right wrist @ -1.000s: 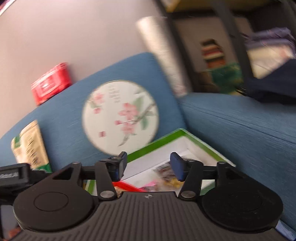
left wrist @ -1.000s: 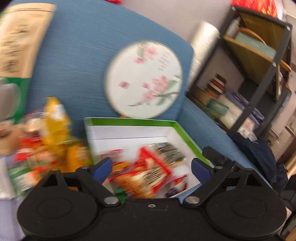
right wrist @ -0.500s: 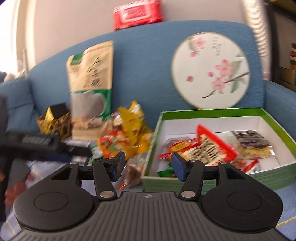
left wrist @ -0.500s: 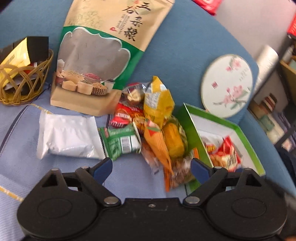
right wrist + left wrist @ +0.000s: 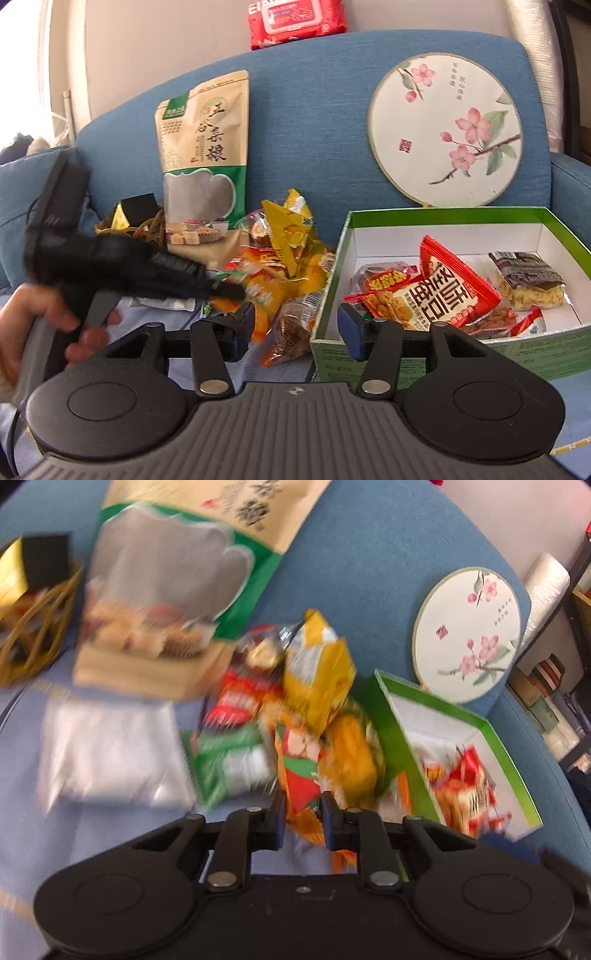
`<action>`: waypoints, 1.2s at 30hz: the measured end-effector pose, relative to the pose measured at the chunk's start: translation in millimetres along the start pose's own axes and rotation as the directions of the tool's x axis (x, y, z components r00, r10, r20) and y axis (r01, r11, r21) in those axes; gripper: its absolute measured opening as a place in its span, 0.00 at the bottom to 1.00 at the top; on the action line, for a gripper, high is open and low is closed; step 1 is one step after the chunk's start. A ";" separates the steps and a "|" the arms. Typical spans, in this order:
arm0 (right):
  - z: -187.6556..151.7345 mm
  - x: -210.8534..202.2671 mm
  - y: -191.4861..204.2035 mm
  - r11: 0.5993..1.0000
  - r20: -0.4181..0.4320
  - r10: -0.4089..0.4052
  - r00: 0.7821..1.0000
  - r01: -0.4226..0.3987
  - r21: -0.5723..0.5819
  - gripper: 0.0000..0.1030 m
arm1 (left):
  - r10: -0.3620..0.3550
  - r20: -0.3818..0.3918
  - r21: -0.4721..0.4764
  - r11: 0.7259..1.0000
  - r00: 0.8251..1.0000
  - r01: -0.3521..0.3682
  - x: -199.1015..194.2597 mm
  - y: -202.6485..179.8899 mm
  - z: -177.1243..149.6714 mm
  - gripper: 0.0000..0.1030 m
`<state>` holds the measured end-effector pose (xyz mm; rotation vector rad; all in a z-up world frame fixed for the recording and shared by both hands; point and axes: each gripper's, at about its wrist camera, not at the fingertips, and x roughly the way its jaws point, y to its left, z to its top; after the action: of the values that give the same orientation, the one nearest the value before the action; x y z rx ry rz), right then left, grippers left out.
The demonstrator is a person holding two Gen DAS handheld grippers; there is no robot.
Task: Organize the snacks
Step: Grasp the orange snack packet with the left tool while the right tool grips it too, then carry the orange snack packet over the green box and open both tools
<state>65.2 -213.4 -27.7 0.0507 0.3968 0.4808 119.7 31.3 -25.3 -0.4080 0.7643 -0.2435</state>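
Scene: We worked on a blue sofa (image 5: pixel 314 122), with a loose pile of snacks (image 5: pixel 284 254) on the seat and a green box (image 5: pixel 532 350) to the pile's right.
Box: It stood open and already held several packets, a red packet (image 5: pixel 454 291) the largest among them.
Left tool (image 5: pixel 303 818): Its jaws had just been closing and stood drawn in on an orange packet (image 5: pixel 301 771) at the near edge of the pile; the pads pressed its sides, so we judged it grasped. The left view was blurred, so we could not tell how firm the hold was.
Right tool (image 5: pixel 295 328): Released, with nothing clamped. Its jaws had just been narrowing a little but stood wide, one finger before the pile and the other before the box's near-left corner.
Packet's axis: It ran near to far, in line with the left tool's fingers, with its near end between the pads.
Key relation: From the left tool the box lay to the right and slightly farther off, with its left wall (image 5: pixel 402 734) standing between the packet and the inside.
Nearer hand: The left tool was on the pile; the right was nearer the box.
Next move, as we judged it: Lift the packet clear of the pile, carry it right over the wall and let go inside.
Risk: Neighbouring packets, touching the held one, might drag along.
Progress: Part done; much of the pile remained outside the box.
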 end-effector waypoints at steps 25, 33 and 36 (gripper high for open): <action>-36.5 49.0 45.2 0.973 -0.194 0.231 0.953 -0.226 0.046 0.82 | -0.077 -0.044 -0.070 0.995 0.996 0.074 -37.4 42.4 -28.9 0.63; -37.8 66.4 43.1 0.959 -0.211 0.273 0.938 -0.247 0.142 0.53 | -0.084 -0.069 -0.063 0.995 0.994 0.079 -28.1 43.0 -33.4 0.17; -32.4 59.2 38.0 0.957 -0.191 0.268 0.944 -0.238 0.165 0.29 | -0.105 -0.059 -0.061 0.993 0.993 0.102 -36.3 35.4 -27.8 0.13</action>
<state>84.1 -153.9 -73.5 0.1898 0.6378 0.7162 76.9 68.5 -36.5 -0.4972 0.8137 -0.3332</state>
